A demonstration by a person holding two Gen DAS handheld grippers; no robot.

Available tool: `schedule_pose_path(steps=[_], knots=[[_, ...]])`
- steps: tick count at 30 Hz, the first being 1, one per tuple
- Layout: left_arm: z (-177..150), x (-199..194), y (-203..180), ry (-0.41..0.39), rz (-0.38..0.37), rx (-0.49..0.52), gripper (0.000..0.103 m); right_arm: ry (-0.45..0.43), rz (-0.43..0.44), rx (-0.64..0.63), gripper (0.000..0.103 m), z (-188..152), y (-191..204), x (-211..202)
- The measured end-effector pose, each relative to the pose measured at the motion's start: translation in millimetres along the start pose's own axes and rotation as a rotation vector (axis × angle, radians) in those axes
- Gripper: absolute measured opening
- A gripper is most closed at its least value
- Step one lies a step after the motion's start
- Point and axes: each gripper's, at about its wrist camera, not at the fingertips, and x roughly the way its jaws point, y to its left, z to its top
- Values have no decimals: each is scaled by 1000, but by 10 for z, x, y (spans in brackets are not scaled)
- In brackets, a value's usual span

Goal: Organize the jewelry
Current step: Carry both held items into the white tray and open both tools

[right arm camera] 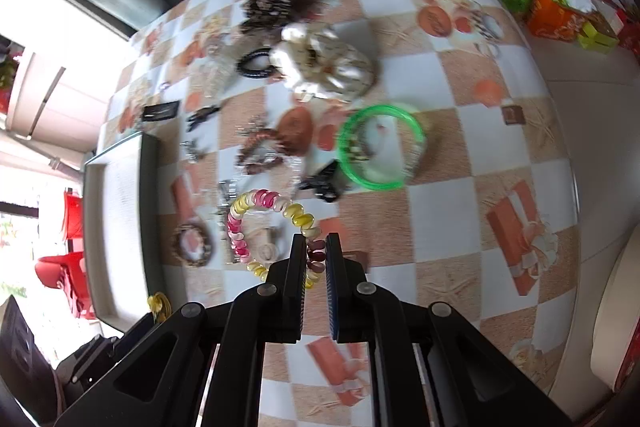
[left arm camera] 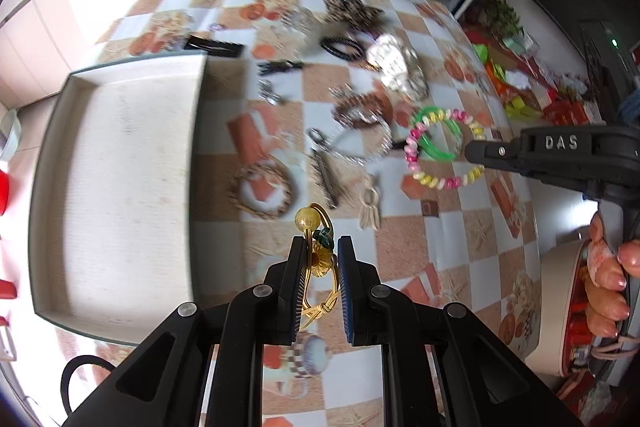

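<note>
My left gripper (left arm camera: 320,247) is shut on a gold hair tie with a yellow bead (left arm camera: 307,219) and holds it above the table, just right of the empty beige tray (left arm camera: 116,167). My right gripper (right arm camera: 316,247) is shut on a pink, yellow and white spiral hair tie (right arm camera: 256,211) and lifts it over the jewelry pile; the spiral hair tie also shows in the left wrist view (left arm camera: 436,147), with the right gripper (left arm camera: 472,151) beside it. A green bangle (right arm camera: 380,147) lies on the checkered tablecloth beyond it.
Many pieces lie scattered on the tablecloth: a cream scrunchie (right arm camera: 328,63), a black beaded bracelet (right arm camera: 256,63), a brown bead bracelet (right arm camera: 192,245), black clips (right arm camera: 324,183), a leopard scrunchie (left arm camera: 352,11). A round tin (left arm camera: 580,307) stands at the right edge.
</note>
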Motion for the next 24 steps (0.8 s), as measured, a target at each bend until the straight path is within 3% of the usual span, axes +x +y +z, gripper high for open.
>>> schedule_pose_path(steps=[14,24], knots=[[342,-408,1040,-118,102,-117,19,33,99,-208,10,196,1406,214],[664,-131,1755,-140,182,-186,19,65,147,-314,10,389,2262,761]])
